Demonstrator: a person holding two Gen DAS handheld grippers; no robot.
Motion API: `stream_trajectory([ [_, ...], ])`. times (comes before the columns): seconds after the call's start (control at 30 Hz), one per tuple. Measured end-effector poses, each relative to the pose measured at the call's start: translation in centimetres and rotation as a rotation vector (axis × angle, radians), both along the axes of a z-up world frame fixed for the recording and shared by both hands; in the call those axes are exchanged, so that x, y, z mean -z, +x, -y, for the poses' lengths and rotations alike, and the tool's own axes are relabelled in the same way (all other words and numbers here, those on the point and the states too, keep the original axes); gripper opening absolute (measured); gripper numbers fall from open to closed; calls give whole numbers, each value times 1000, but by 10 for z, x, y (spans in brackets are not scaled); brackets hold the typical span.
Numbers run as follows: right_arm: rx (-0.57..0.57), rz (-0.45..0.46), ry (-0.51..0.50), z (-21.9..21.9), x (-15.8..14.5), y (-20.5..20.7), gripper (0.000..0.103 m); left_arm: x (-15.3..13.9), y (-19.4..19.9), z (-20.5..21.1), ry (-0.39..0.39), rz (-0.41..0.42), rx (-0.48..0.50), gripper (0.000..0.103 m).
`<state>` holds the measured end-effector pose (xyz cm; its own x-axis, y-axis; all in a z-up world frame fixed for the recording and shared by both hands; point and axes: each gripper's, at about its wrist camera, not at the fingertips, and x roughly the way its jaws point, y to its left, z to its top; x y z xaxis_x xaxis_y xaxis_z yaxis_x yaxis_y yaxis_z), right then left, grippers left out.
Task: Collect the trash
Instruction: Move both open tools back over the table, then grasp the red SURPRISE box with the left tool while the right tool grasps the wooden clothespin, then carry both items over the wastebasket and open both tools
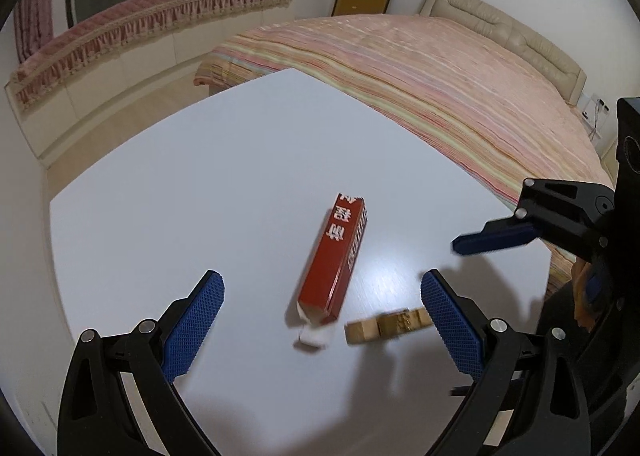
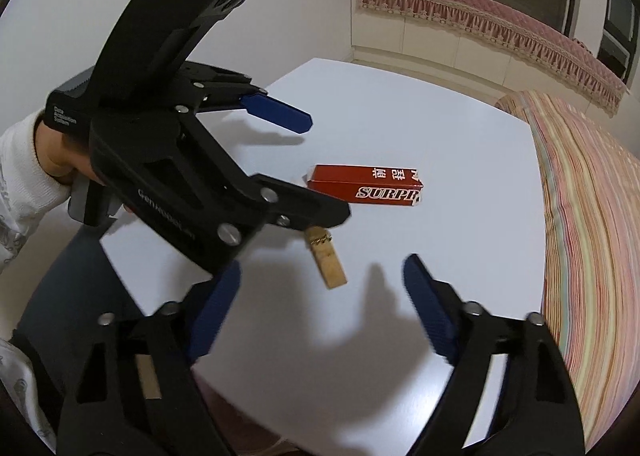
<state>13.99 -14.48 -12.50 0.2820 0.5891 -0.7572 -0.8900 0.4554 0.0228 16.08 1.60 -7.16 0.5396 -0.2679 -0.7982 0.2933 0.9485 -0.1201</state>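
A long red carton (image 1: 336, 256) with white lettering lies on the white table (image 1: 160, 176), a white flap (image 1: 310, 338) sticking out of its near end. Beside that end lies a small tan and gold box (image 1: 388, 326). My left gripper (image 1: 322, 278) hangs open over the carton's near half, its pads clear of it. In the right wrist view the tan box (image 2: 326, 260) lies just ahead of my right gripper (image 2: 322, 268), which is open with nothing pressed between its pads. The left gripper (image 2: 320, 168) there reaches towards the red carton (image 2: 368, 186).
A bed with a striped pink cover (image 1: 440, 76) runs along the table's far side. A low white cabinet with a fringed pink cloth (image 1: 140, 28) stands by the window. A hand in a white sleeve (image 2: 48, 160) holds the left gripper.
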Motion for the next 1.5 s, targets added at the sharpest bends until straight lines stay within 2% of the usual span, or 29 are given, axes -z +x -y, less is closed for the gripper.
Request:
stream_trajectory([
  [0.03, -7, 3, -2, -2, 2, 2, 73, 1, 2, 1, 1, 0, 3, 92],
  [0.07, -10, 7, -6, -5, 3, 3, 72, 1, 4, 1, 4, -3, 9, 85],
  [0.17, -17, 17, -11, -11, 6, 6, 60, 6, 10, 2, 14, -16, 18, 70],
  [0.2, -19, 20, -13, -11, 8, 8, 56, 7, 10, 2, 17, -15, 21, 68],
  [0.3, -34, 26, -33, -15, 13, 9, 39, 5, 11, 3, 30, 1, 28, 51],
  [0.37, -50, 29, -24, -16, 13, 8, 35, 5, 10, 3, 43, 6, 28, 33],
  [0.5, -70, 24, -21, -17, 13, 6, 14, 6, 9, 3, 49, 2, 31, 17],
  [0.7, -47, 12, -21, -18, 11, 8, 12, 4, 2, 2, 64, 1, 14, 15],
  [0.97, -15, 13, -6, -12, -4, 6, 12, -18, -25, -2, 54, 33, -22, 15],
  [1.23, 10, 35, 27, 9, -35, -25, 12, -48, -74, 7, 32, 70, -33, 15],
  [1.5, 35, 32, 35, 34, -47, -73, 12, -57, -132, 24, 3, 83, -43, 15],
])
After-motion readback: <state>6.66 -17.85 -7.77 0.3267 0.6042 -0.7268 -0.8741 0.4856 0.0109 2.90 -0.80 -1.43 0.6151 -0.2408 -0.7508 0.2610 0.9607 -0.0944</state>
